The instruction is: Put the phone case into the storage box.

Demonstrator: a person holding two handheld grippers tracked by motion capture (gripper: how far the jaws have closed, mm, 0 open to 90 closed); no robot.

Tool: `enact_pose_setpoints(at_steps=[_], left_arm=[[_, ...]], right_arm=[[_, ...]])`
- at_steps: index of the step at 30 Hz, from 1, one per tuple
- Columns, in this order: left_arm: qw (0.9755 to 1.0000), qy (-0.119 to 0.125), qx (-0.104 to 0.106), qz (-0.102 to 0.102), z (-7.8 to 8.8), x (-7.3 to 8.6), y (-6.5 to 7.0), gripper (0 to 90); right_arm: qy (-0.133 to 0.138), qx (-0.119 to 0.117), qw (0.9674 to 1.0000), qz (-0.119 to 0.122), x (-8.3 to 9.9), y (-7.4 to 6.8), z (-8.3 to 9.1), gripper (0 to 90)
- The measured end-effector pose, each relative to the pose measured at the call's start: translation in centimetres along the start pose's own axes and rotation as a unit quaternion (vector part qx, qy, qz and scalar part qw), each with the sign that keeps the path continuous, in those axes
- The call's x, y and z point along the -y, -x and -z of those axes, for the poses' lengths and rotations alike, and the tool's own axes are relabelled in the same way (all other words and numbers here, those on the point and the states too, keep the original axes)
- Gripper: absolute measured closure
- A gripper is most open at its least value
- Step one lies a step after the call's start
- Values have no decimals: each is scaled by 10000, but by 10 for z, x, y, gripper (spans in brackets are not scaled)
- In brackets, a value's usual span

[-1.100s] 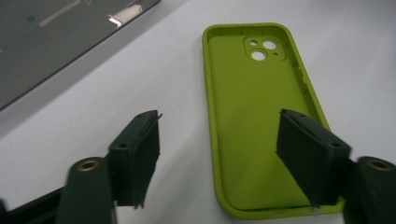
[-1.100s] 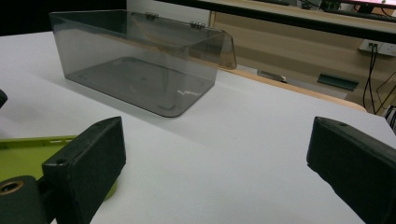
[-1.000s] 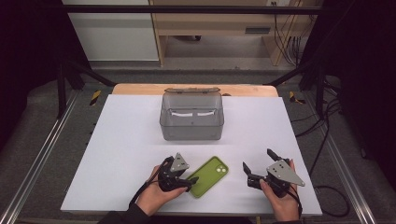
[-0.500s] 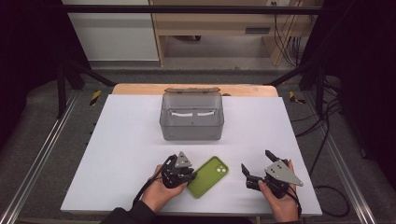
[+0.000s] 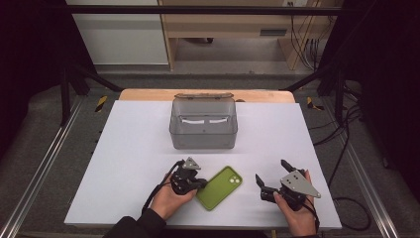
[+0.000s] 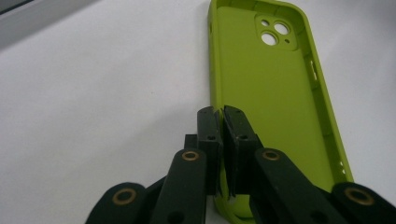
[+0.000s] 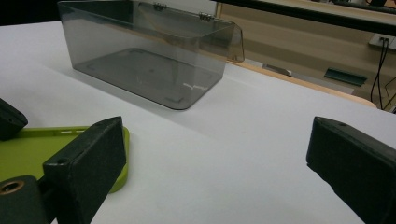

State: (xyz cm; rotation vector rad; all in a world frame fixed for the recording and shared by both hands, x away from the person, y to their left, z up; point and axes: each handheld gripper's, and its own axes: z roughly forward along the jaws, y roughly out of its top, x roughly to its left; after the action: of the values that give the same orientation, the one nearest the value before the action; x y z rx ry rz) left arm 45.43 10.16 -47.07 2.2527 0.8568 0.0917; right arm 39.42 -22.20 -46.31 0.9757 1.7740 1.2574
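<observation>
Green phone case (image 5: 220, 187) lies flat on the white surface (image 5: 133, 148), long axis running away from the left tongs (image 6: 222, 122), just closed on its near wall, apparently; right tongs (image 5: 272, 178) wait open.

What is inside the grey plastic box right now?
The grey box looks empty: its bare floor shows through the clear walls in the right gripper view. The lid hangs open behind it; the strip behind the lid is hidden.

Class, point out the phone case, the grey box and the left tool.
phone case (image 6: 273, 98), left gripper view, inner back
grey box (image 5: 203, 133), high view, front wall
left tool (image 6: 220, 116), left gripper view, between fingertips
</observation>
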Motion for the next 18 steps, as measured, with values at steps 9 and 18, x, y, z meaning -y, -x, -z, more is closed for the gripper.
enact_pose_setpoints(at_steps=[9,18], left_arm=[[9992,271,-29,-294,2,5,0,881],[9899,1335,-204,-421,32,20,-4,881]], right_arm=[[19,-8,10000,13,-1,-4,-1,51],[66,-136,9998,-118,-6,-10,-3,51]])
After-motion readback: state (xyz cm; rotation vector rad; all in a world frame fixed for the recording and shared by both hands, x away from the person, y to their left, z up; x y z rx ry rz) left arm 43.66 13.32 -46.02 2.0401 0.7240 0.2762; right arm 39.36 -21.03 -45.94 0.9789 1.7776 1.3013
